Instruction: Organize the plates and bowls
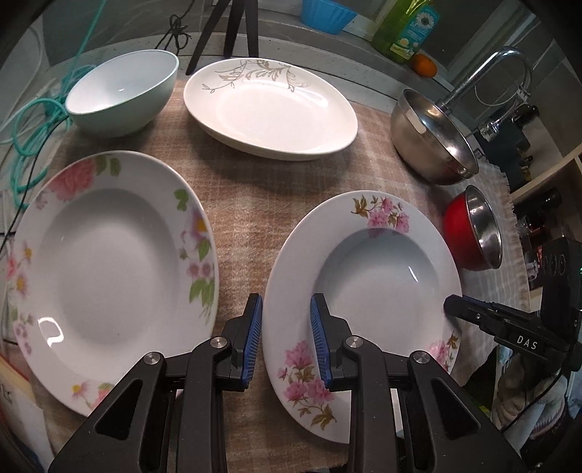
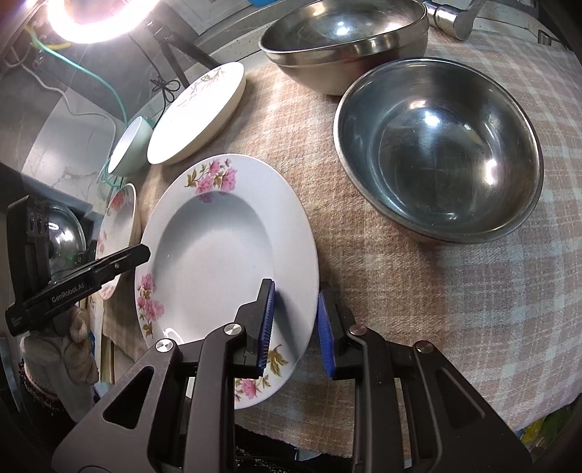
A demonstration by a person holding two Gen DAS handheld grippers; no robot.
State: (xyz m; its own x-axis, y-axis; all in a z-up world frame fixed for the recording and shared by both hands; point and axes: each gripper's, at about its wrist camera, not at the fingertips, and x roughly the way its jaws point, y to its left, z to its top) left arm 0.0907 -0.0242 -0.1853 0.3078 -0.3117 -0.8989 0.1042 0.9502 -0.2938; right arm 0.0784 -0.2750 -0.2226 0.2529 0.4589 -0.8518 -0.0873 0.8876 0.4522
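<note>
A pink-flowered deep plate lies on the checked cloth. My left gripper is open, its jaws straddling the plate's left rim. My right gripper is open, its jaws straddling the plate's right rim; it shows as a black finger in the left wrist view. A second flowered deep plate lies to the left. A white oval dish and a mint bowl stand at the back.
A large steel bowl and a red-sided steel bowl stand at the right. A tap, soap bottle, tripod legs and teal cable lie behind. The cloth ends near me.
</note>
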